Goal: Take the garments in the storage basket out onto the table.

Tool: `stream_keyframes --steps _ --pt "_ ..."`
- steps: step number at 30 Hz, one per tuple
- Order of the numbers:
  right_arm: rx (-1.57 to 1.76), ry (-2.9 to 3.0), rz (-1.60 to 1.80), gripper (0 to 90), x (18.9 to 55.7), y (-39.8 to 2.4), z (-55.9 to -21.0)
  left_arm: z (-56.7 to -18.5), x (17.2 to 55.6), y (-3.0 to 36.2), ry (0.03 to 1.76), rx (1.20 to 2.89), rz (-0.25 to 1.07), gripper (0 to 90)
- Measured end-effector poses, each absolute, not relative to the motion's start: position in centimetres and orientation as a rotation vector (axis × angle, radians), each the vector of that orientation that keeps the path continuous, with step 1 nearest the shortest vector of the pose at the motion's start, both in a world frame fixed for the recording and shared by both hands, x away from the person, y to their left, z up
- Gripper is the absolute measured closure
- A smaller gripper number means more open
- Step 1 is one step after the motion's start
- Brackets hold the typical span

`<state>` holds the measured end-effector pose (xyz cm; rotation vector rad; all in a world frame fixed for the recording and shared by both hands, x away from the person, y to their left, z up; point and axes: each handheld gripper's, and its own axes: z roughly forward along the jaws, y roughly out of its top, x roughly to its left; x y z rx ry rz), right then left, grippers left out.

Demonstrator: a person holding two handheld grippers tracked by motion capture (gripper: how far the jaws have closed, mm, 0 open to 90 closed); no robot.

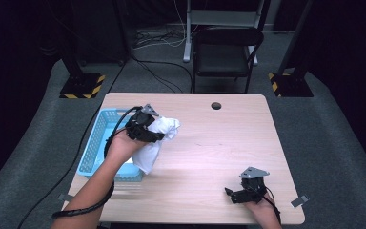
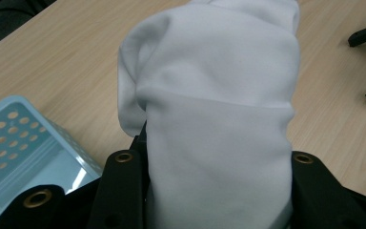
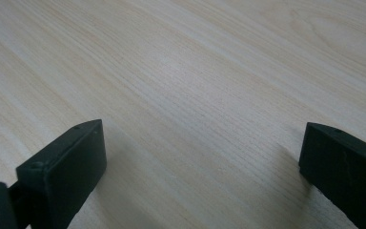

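- A white cloth [image 1: 156,139] is bunched up and clamped in the left gripper [image 1: 153,131], over the table's left half, at about 9 o'clock from the tabletop's middle in the high view.
- Part of the cloth bulges out past the gripper toward 2 o'clock; a longer fold hangs down toward 6 o'clock, its lower end just beside the basket's near right corner.
- In the left gripper view the cloth [image 2: 219,114] rises thick between the two black jaws, which press on it from both sides; the fabric looks smooth, with a few soft creases.
- The left hand [image 1: 120,144] holds its gripper over the right rim of a light blue perforated basket [image 1: 95,143], which sits at the table's left edge, at 8 o'clock from the cloth.
- The right gripper [image 1: 228,192] rests low at the table's near right, at about 4 o'clock from the cloth and well apart from it, pointing toward 9 o'clock.
- Its jaws stand wide apart with nothing between them; the right gripper view looks over bare wood grain.
- The wooden table [image 1: 219,143] has a dark round hole [image 1: 216,105] near its far edge, at 12 o'clock.
- A black chair [image 1: 225,55] stands beyond the table at 12 o'clock.
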<state>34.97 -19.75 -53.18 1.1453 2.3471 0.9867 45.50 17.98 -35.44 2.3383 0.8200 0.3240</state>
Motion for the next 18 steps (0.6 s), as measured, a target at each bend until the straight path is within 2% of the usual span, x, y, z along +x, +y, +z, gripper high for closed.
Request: stream_keyframes --steps 18 --pt "1.145 2.347 0.987 1.4 35.0 -19.8 -53.2 -36.8 45.5 14.5 0.761 2.38 0.274 58.9"
